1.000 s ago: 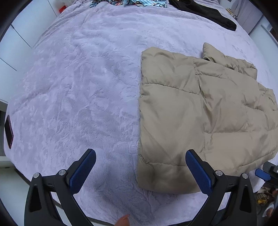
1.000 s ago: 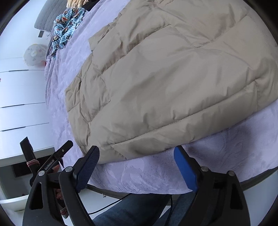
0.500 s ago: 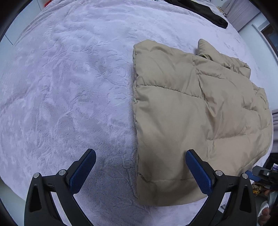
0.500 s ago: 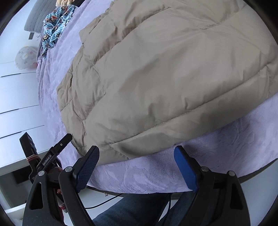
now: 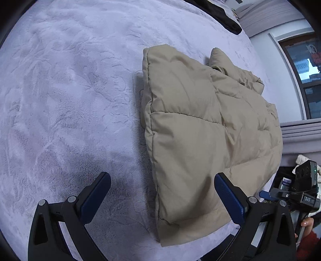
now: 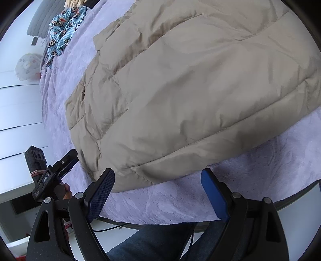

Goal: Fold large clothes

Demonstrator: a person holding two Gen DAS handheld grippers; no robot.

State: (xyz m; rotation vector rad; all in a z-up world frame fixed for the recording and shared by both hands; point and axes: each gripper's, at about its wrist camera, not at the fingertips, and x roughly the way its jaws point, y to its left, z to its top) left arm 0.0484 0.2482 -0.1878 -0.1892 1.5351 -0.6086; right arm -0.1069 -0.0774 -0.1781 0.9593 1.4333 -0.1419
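A beige quilted puffer jacket [image 5: 204, 128] lies folded on a lilac plush bed cover [image 5: 66, 96]. My left gripper [image 5: 162, 192] is open and empty, just above the jacket's near left corner, its right finger over the fabric. In the right wrist view the jacket [image 6: 196, 80] fills most of the frame. My right gripper [image 6: 158, 188] is open and empty, at the jacket's near hem by the bed edge. The left gripper also shows in the right wrist view [image 6: 68, 160], and the right gripper in the left wrist view [image 5: 266, 194].
A black garment [image 5: 220, 16] lies at the far side of the bed. A blue patterned cloth [image 6: 64, 30] lies near the headboard. White drawers [image 6: 18, 112] stand beside the bed. A window [image 5: 307, 66] is on the right. My jeans-clad legs [image 6: 152, 243] are at the bed edge.
My left gripper has moved forward and lower over the bed, closer to the jacket's left edge. My right gripper has closed in slightly on the hem. Both stay open.
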